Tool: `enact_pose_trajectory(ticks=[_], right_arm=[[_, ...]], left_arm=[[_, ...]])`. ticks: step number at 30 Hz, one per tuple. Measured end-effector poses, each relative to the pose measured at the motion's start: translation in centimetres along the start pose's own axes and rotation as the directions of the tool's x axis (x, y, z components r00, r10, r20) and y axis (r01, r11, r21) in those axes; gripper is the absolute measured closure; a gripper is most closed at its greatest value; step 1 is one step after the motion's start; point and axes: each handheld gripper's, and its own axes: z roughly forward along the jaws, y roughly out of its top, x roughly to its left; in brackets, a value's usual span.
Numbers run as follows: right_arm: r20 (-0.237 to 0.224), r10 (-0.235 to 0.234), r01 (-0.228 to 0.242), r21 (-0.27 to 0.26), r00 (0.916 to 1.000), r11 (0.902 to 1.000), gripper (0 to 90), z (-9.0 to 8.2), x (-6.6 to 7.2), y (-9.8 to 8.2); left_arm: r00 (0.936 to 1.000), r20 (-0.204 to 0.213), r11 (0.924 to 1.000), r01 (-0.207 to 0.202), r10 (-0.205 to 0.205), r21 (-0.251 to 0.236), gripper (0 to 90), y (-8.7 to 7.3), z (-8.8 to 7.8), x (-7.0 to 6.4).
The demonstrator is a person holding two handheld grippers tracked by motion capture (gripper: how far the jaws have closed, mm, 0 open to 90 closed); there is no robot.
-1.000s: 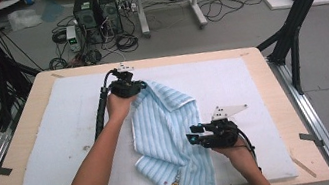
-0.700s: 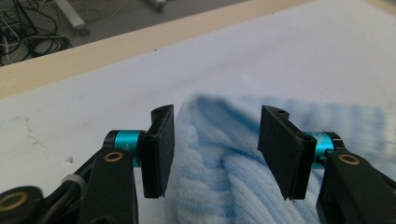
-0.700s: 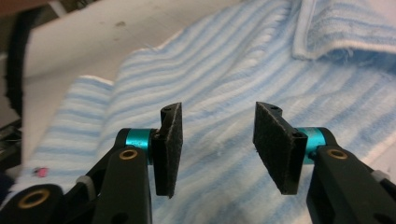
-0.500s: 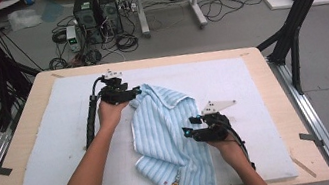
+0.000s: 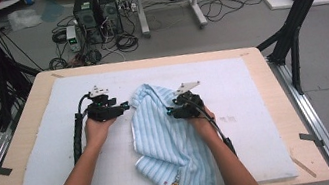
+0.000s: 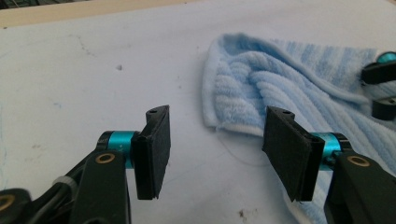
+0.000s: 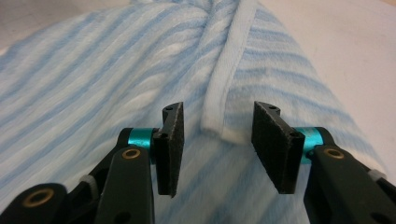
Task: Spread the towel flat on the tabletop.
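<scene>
With its jaws closing, the right tool (image 7: 217,130) is straddling the towel (image 7: 116,79) hem ahead, not yet pinching, while the left tool (image 6: 215,149) is hanging released beside it on the worktop (image 5: 61,155); next calls for clamping.

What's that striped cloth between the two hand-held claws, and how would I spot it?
On the wooden table's white foam mat, look at the middle, between the person's two hands. The crumpled light-blue and white striped terry towel lies there, the only soft, coloured thing, with a small yellow label near its front edge.
</scene>
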Motion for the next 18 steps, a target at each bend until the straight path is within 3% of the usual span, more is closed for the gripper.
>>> enact_pose_trajectory(ticks=[3,4,5,6,7,8,9,11,12,14,16,18], right_arm=[[0.04,-0.061,0.059,0.045,0.9974,0.9973,66.4,1.0,-0.2,0.9],[0.076,-0.082,0.077,0.06,0.9938,0.9952,78.3,1.1,-0.3,1.3],[0.124,-0.138,0.127,0.092,0.9827,0.9877,84.7,1.1,-0.4,1.7],[0.2,-0.198,0.177,0.118,0.9596,0.977,85.0,1.1,-0.5,2.0],[0.237,-0.202,0.174,0.136,0.9502,0.9754,85.1,1.0,-1.1,2.4],[0.274,-0.183,0.148,0.143,0.9442,0.9785,85.1,0.9,-1.8,2.7],[0.332,-0.167,0.132,0.125,0.9282,0.9833,85.1,0.6,-2.6,2.8],[0.415,-0.082,0.036,0.117,0.9062,0.9924,84.2,0.0,-4.6,2.7],[0.456,-0.049,0.001,0.104,0.8886,0.9946,82.8,-0.4,-5.5,2.5],[0.499,0.032,-0.068,0.054,0.8662,0.9962,74.0,-1.5,-6.8,1.9],[0.49,0.089,-0.106,0.007,0.8671,0.9944,65.7,-2.5,-7.5,1.6],[0.47,0.112,-0.111,-0.03,0.8754,0.9934,56.7,-3.7,-7.7,1.2]], left_arm=[[1.0,-0.001,1.0,0.005,-0.005,0.005,42.0,-0.7,-0.1,0.2],[1.0,0.002,0.9998,0.006,-0.006,0.018,42.0,-0.8,0.0,0.3],[1.0,0.003,0.9997,0.006,-0.006,0.024,41.6,-0.9,0.0,0.3],[1.0,0.004,0.9997,0.006,-0.006,0.024,41.5,-0.9,-0.1,0.3],[1.0,0.003,0.9998,0.008,-0.008,0.018,41.5,-0.8,-0.2,0.3],[0.9999,0.002,0.9999,0.011,-0.011,0.011,41.5,-0.8,-0.2,0.3],[0.9999,0.001,0.9999,0.013,-0.013,0.002,41.5,-0.7,-0.3,0.2],[1.0,0.001,1.0,0.008,-0.008,-0.001,41.7,-0.6,-0.3,0.0],[1.0,0.004,1.0,0.006,-0.006,-0.002,41.6,-0.6,-0.3,-0.1],[0.9996,0.027,0.9997,-0.004,0.004,-0.022,41.5,-0.6,-0.1,-0.3],[0.9994,0.034,0.999,-0.008,0.01,-0.044,42.2,-0.6,0.1,-0.6],[0.9995,0.032,0.998,0.004,-0.002,-0.063,44.1,-0.4,0.4,-0.8]])
